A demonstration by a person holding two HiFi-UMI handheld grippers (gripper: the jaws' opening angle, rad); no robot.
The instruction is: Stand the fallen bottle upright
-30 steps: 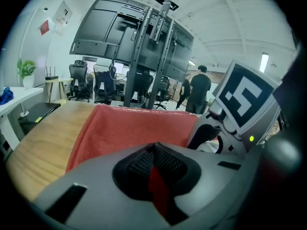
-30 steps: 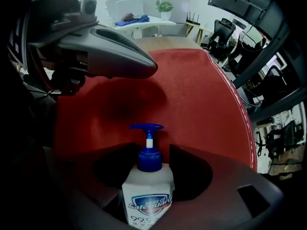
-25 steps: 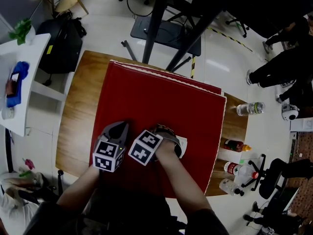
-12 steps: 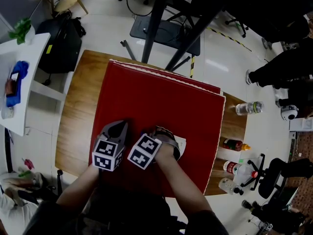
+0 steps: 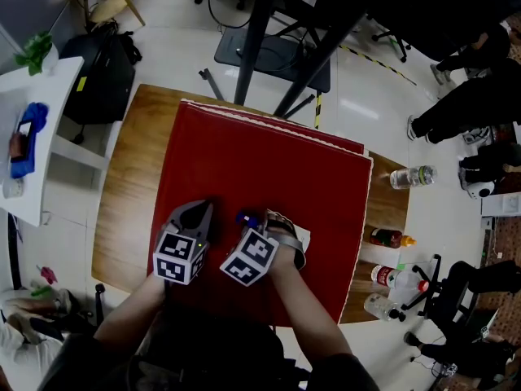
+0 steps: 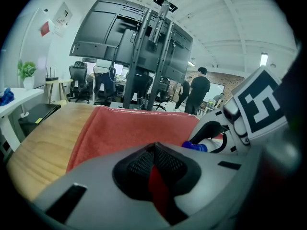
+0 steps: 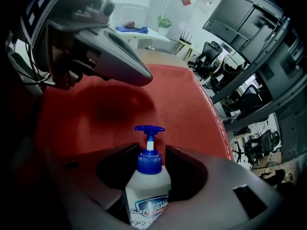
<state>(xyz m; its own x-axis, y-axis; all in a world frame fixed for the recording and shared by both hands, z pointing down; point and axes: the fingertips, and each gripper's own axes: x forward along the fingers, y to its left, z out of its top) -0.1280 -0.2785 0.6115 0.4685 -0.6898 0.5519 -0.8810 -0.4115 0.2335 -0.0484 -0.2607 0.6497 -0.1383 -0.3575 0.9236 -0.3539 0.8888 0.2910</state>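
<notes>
A white pump bottle (image 7: 147,186) with a blue pump head (image 7: 149,129) sits between the jaws of my right gripper (image 7: 150,155). The jaws are closing and their pads press on its shoulders. In the head view only the blue pump (image 5: 246,217) shows, just beyond the right gripper (image 5: 269,222), over the red cloth (image 5: 269,161). My left gripper (image 5: 198,212) rests beside it on the left, its jaws together and empty (image 6: 154,150). The left gripper view catches the blue pump (image 6: 194,146) at its right.
The red cloth covers most of a wooden table (image 5: 130,177). Black stand legs (image 5: 277,47) rise behind the far edge. Bottles (image 5: 409,177) (image 5: 389,239) lie off the table's right side. A white side table (image 5: 32,137) is at the left; people stand at the far right.
The right gripper has tipped further downward, its marker cube swinging toward me. The bottle's blue pump has come into sight beyond it. The left gripper has stayed put.
</notes>
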